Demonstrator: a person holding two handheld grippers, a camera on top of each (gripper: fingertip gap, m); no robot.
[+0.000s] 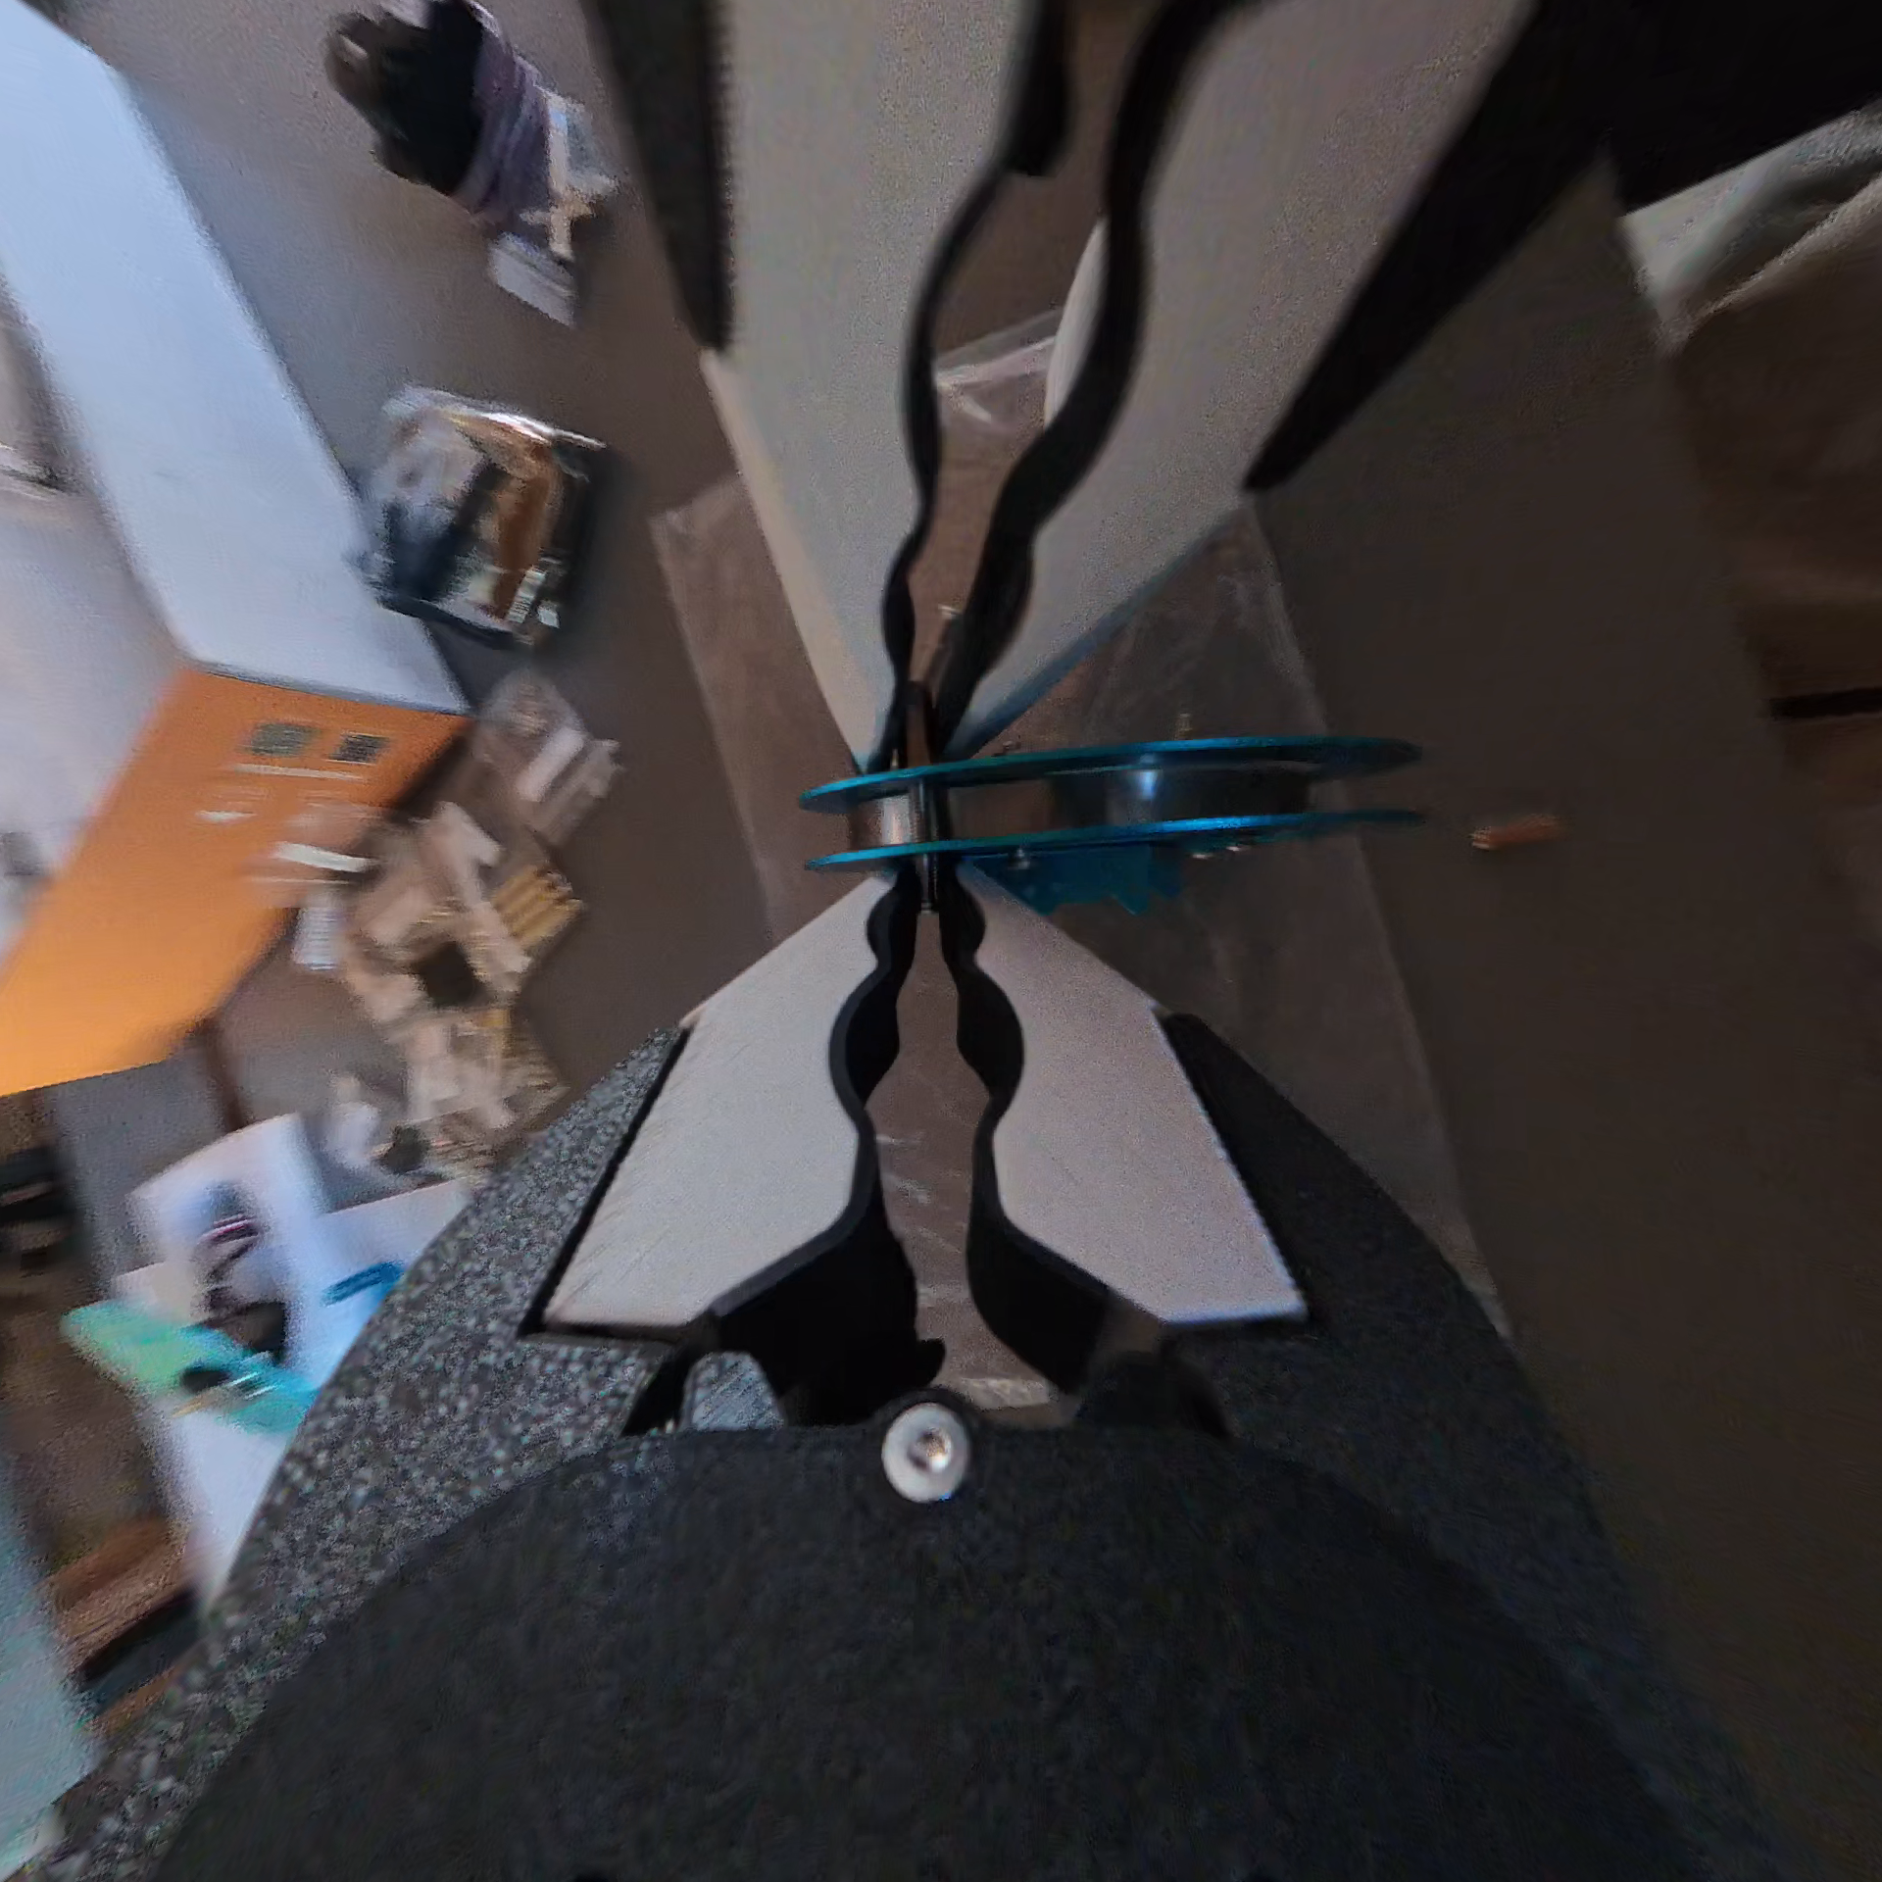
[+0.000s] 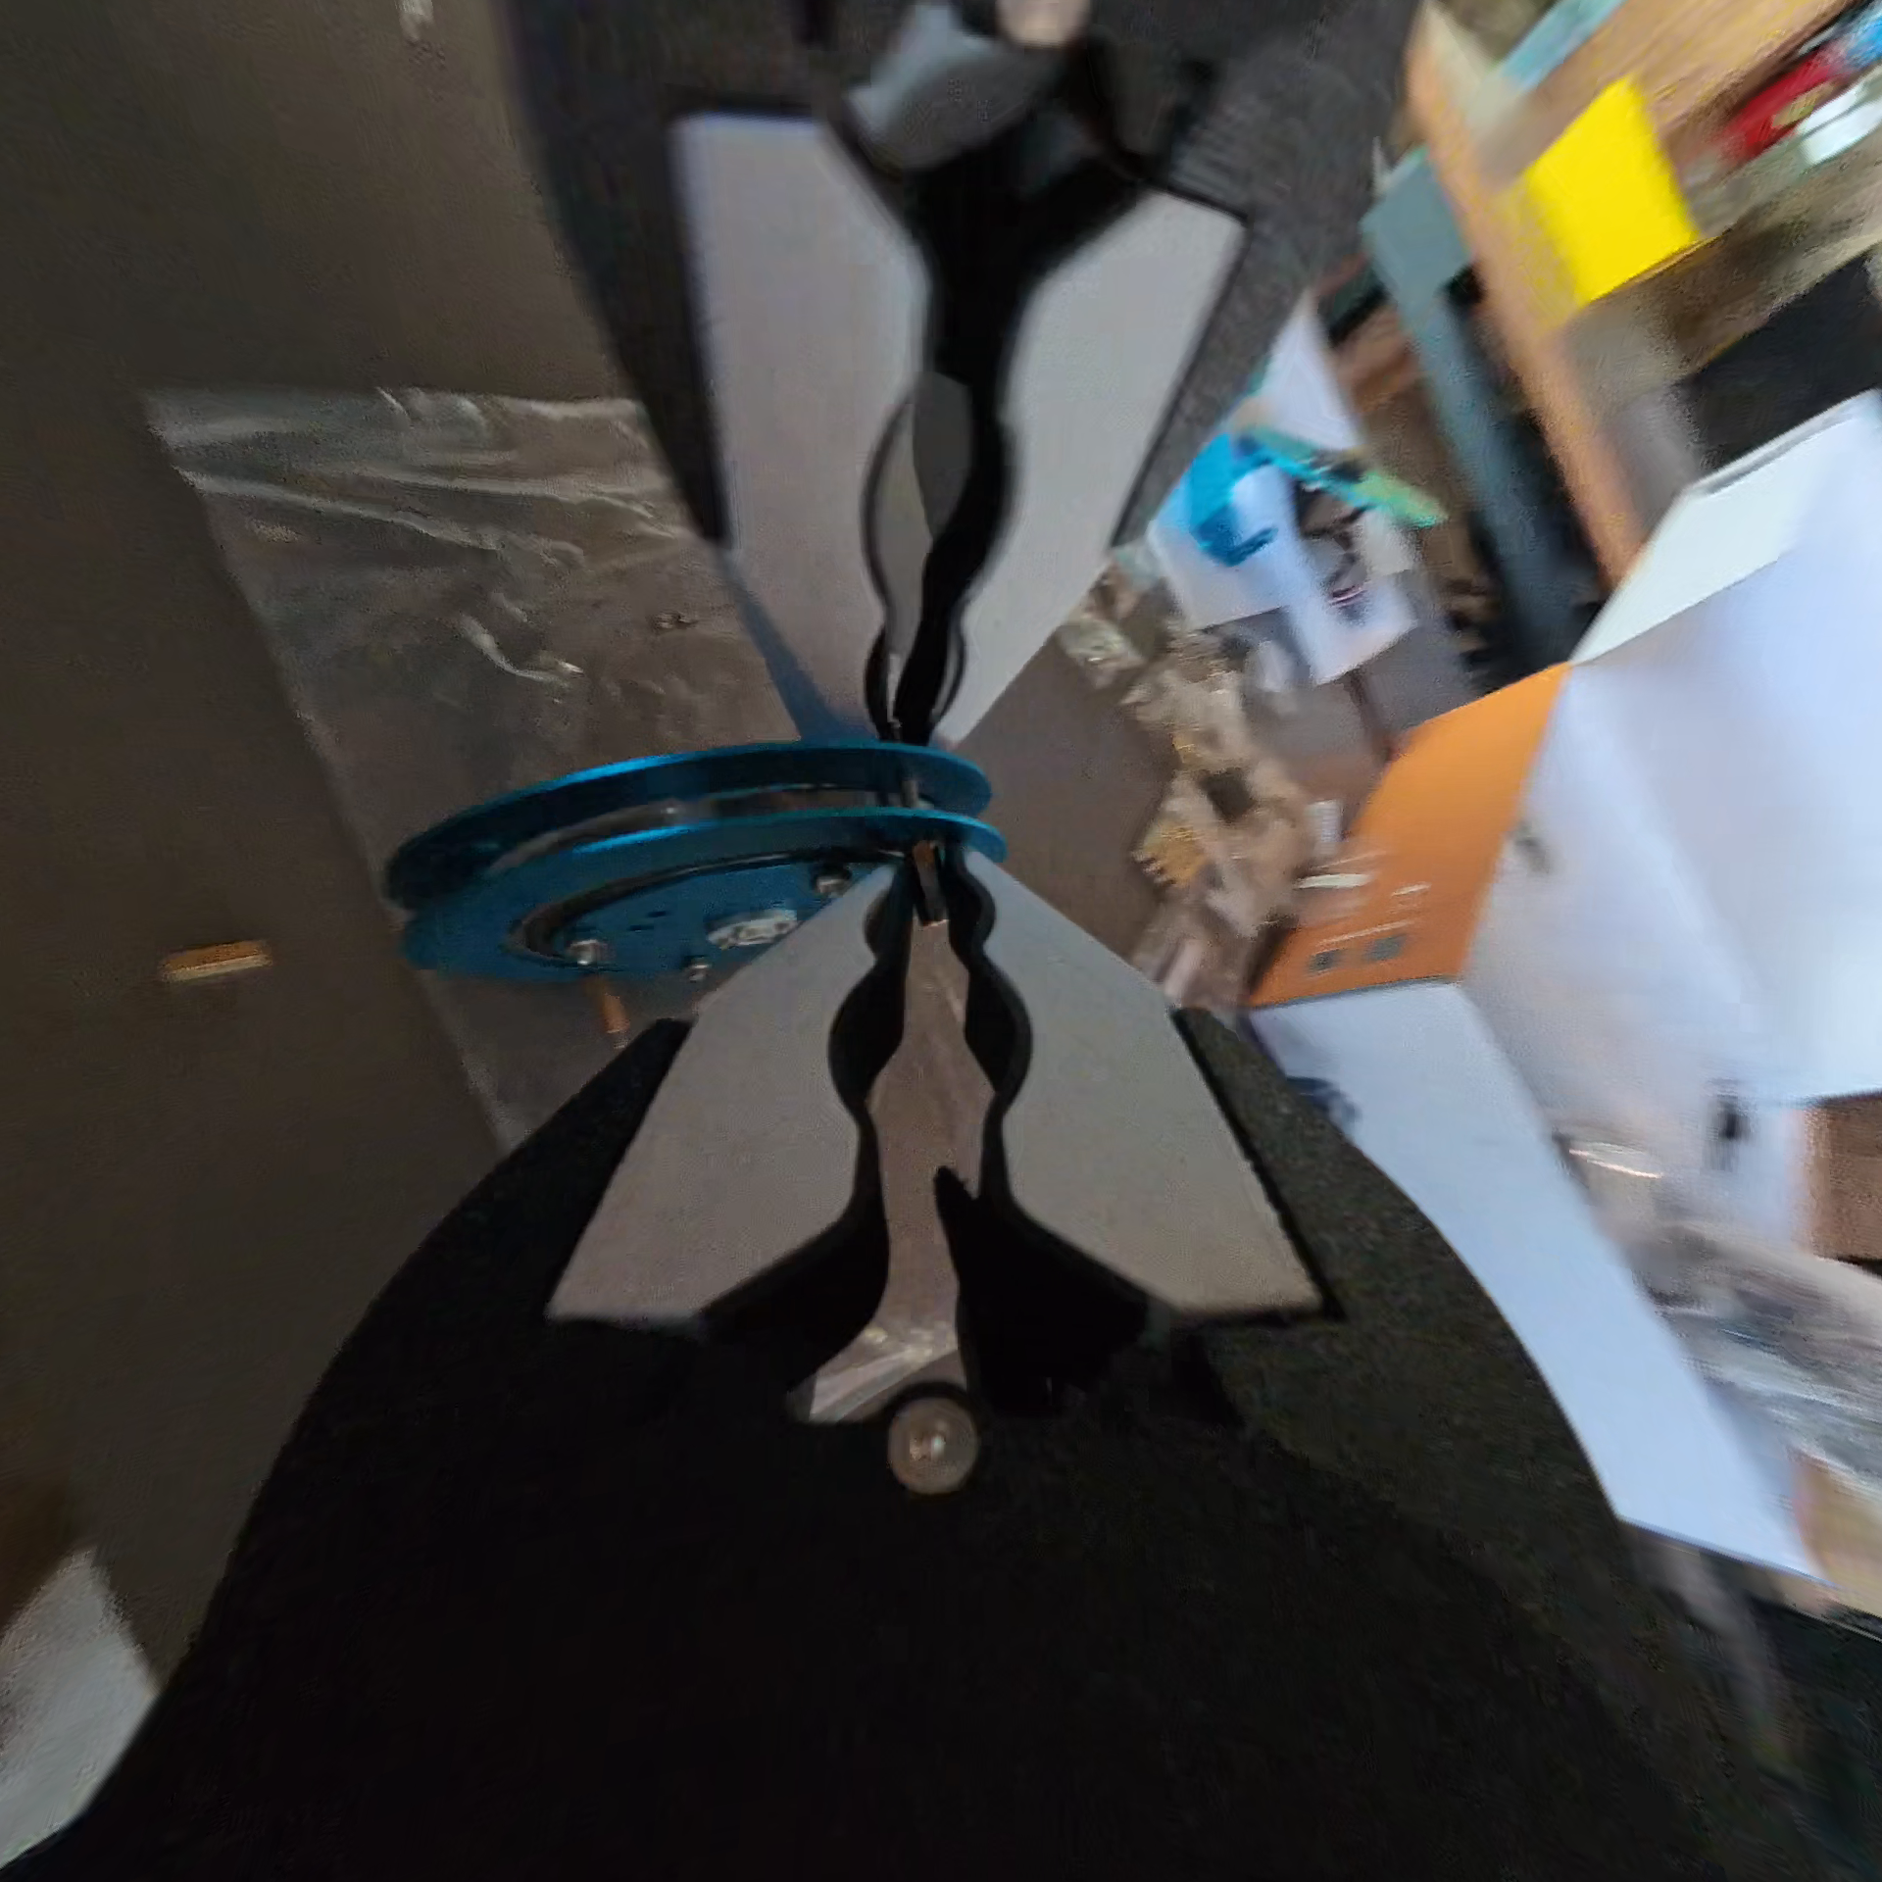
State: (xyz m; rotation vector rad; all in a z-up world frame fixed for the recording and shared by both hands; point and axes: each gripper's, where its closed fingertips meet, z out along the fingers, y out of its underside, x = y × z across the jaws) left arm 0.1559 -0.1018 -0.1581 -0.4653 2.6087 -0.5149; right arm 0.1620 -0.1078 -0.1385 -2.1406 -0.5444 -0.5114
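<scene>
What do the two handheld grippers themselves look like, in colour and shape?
Both look alike. The left gripper and the right gripper each have a speckled black textured body, two pale grey flat fingers edged with wavy black pads, and one silver screw at the base.

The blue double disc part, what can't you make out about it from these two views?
- Blue double disc part: in the left wrist view seen edge-on, faces hidden.
- Grip spot: the left gripper and right gripper fingertips cover it.
- Small brown piece on the table: too blurred to identify.
</scene>
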